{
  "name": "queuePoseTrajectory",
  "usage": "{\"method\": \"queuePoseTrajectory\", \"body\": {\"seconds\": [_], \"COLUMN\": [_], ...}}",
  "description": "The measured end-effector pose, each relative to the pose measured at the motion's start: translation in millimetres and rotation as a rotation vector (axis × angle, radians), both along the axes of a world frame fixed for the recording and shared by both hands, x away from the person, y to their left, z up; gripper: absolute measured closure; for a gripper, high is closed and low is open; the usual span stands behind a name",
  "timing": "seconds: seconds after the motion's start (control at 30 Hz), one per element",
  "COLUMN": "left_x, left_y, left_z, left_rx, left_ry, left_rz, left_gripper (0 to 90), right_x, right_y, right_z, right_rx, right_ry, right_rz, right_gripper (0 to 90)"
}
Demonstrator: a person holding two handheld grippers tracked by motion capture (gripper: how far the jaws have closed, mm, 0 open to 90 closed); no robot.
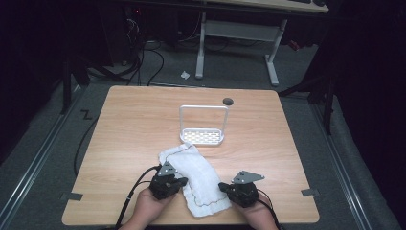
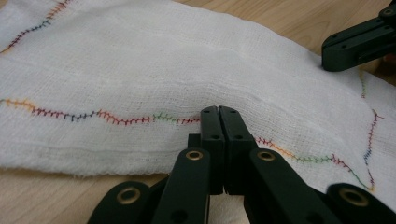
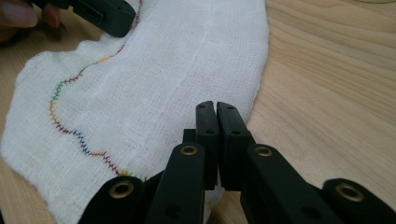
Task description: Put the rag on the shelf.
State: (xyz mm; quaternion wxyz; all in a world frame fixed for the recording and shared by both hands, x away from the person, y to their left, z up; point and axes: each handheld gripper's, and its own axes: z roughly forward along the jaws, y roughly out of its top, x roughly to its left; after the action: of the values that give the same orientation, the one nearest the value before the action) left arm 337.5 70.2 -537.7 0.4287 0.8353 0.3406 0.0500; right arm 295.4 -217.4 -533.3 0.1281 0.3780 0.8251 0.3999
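White gauze cloth (image 1: 198, 179) with multicoloured wavy edge stitching lies on the near middle of the wooden table (image 1: 129, 129). Left gripper (image 2: 219, 112) at its left edge, jaws pressed together on the fabric. Right gripper (image 3: 215, 108) at its right edge, jaws likewise pinched on cloth. White wire rack (image 1: 203, 125) stands beyond.

Wooden table (image 1: 129, 124): white cloth (image 1: 198, 179) near front edge, white rack (image 1: 203, 125) mid-table.

Cloth (image 1: 198, 179) on table (image 1: 134, 124), before rack (image 1: 203, 125).
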Motion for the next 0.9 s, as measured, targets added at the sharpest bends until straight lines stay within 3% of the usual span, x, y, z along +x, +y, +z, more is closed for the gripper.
{"method": "queuePoseTrajectory", "body": {"seconds": [0.17,0.33,0.47,0.5,0.63,0.9], "left_x": [-3.2,-7.8,-10.4,-10.6,-14.9,-29.3], "left_y": [1.9,6.1,9.2,9.7,10.9,13.4], "left_z": [-1.2,-2.9,-2.8,-2.7,-1.6,1.6], "left_rx": [-0.007,-0.024,-0.027,-0.025,-0.022,0.009], "left_ry": [-0.006,-0.005,0.002,0.001,0.021,0.036], "left_rz": [0.003,0.015,0.014,0.010,-0.008,-0.069], "left_gripper": [88.9,88.9,88.9,88.9,88.9,88.3], "right_x": [11.5,47.2,69.1,70.8,59.6,9.2], "right_y": [2.9,24.5,36.5,35.5,32.9,22.3], "right_z": [9.4,9.2,0.7,-0.1,-0.4,-1.0], "right_rx": [0.016,-0.028,-0.075,-0.059,-0.059,-0.040], "right_ry": [-0.043,-0.056,-0.026,-0.017,-0.017,0.008], "right_rz": [-0.006,-0.005,-0.018,-0.021,-0.023,-0.002], "right_gripper": [86.2,86.1,87.3,87.5,88.1,87.7]}}
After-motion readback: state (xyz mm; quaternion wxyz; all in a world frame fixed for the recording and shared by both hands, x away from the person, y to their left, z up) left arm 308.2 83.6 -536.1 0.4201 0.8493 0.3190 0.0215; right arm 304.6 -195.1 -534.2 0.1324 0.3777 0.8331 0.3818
